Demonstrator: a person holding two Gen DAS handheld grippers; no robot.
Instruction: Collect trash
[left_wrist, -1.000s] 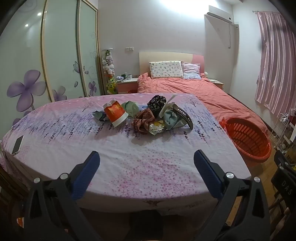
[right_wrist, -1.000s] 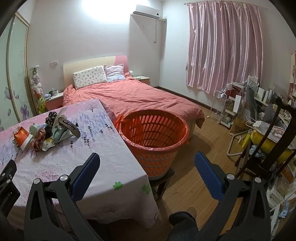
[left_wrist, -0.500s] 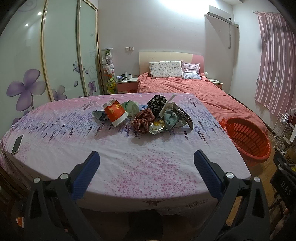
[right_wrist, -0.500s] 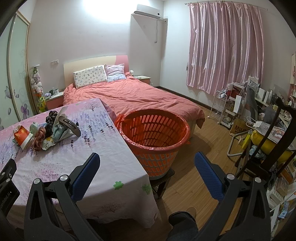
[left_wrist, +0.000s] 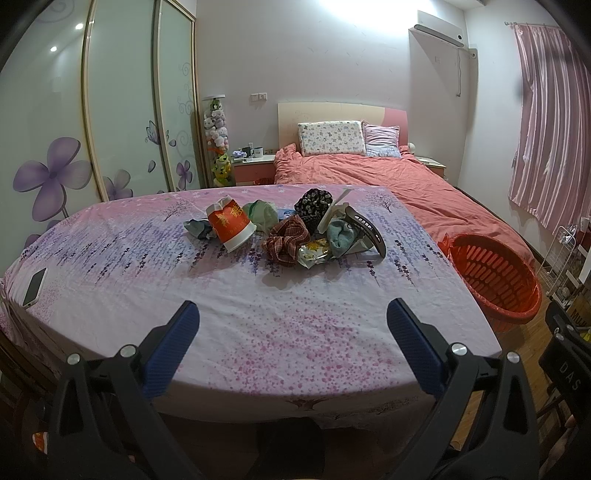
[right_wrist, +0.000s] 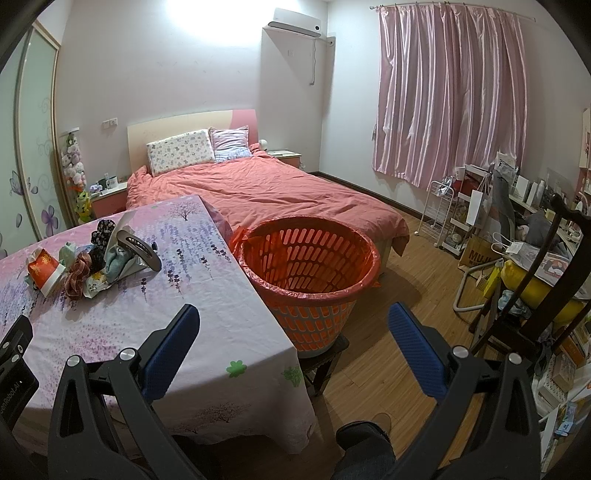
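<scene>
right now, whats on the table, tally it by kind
paper cup: 1
phone: 1
snack wrapper: 1
curved black gadget: 1
fabric bundles, checked, black floral, pale green, teal: 4
total: 8, though the heap hides more

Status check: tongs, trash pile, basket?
Left tongs open, empty, short of the trash pile on the table. Right tongs open, empty, facing the orange basket beside the table. Nothing blocking the pile.
</scene>
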